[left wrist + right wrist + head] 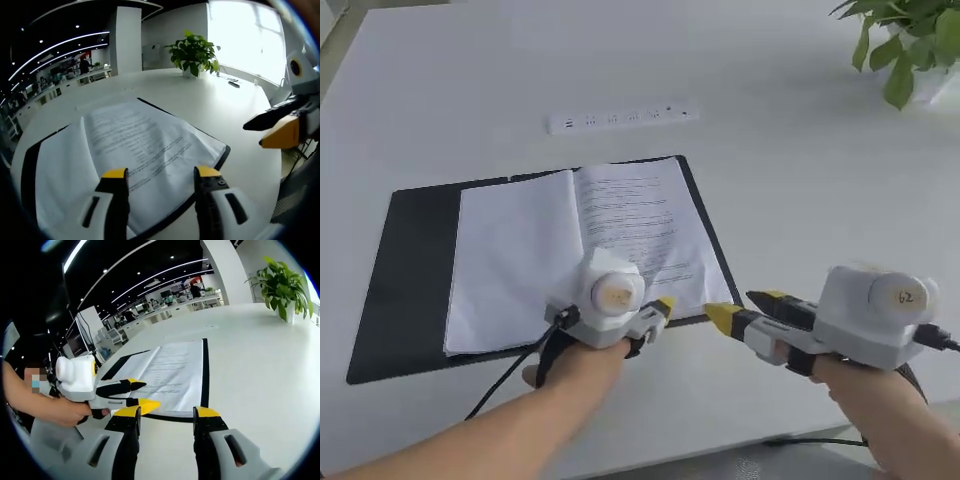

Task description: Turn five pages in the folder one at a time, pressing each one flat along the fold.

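Over the folder [410, 270] and its printed page [145, 140], the left gripper [160, 172] held its jaws apart; the right gripper [165, 412] likewise, over bare table [820, 200] (head view added a power strip [620, 118] beyond).

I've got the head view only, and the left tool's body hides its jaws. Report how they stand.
Observer: The left tool is open with nothing between its jaws, and the printed page lies under them.
Operator: Now give me the right tool.
Observer: The right tool is open and empty too. It is over bare table, with the black edge of the folder just ahead of its tips.
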### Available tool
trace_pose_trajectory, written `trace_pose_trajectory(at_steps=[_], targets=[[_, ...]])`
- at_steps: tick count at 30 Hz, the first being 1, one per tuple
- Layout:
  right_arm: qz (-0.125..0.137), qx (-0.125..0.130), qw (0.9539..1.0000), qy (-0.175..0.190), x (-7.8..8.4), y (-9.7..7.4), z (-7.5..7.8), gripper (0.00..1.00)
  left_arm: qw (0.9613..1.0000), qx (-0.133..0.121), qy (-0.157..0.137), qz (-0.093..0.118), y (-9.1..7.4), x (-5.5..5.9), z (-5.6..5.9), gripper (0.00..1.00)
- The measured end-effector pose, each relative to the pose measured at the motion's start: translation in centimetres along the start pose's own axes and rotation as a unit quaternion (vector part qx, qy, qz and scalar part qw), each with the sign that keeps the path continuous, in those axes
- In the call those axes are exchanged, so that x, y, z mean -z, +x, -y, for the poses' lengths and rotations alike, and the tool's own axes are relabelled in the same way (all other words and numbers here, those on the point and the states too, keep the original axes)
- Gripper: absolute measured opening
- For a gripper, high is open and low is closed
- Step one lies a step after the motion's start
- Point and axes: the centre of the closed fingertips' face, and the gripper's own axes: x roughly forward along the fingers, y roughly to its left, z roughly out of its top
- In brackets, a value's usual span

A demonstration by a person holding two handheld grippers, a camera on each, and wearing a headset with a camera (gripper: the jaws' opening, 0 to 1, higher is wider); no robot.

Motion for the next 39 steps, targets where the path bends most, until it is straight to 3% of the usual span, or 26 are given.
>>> trace_pose_trajectory(at_steps=[4,6,12,17,25,30,34,39], targets=[[0.001,0.003,1.0,0.004,0.1,0.3,0.4,0.4,0.9997,-0.008,0.021,0.011,0.0,0.2,0.0,0.46],[0.002,0.004,1.0,0.006,0.1,0.3,0.5,0.4,0.9991,0.003,0.034,0.023,0.0,0.1,0.2,0.44],[0.005,0.004,1.0,0.006,-0.1,0.5,0.6,0.4,0.9987,0.019,0.027,0.039,0.1,0.2,0.5,0.34],[0.002,0.005,1.0,0.006,0.0,0.9,0.7,0.4,0.9985,0.028,0.024,0.04,0.3,0.2,0.7,0.25],[-0.005,0.004,1.0,0.006,0.6,1.2,0.6,0.4,0.9985,0.026,0.003,0.047,0.2,0.2,0.0,0.14],[-0.001,0.003,1.0,0.007,0.4,1.3,0.4,0.4,0.9982,0.027,-0.029,0.046,0.3,0.2,-0.4,0.09],[0.001,0.005,1.0,0.007,0.1,1.8,0.4,0.39,0.9952,0.02,-0.082,0.049,0.4,0.1,-1.1,0.0],[0.003,0.005,0.9988,0.048,-0.4,3.2,0.7,0.36,0.9959,0.024,-0.071,0.051,0.3,0.2,-0.8,0.0]])
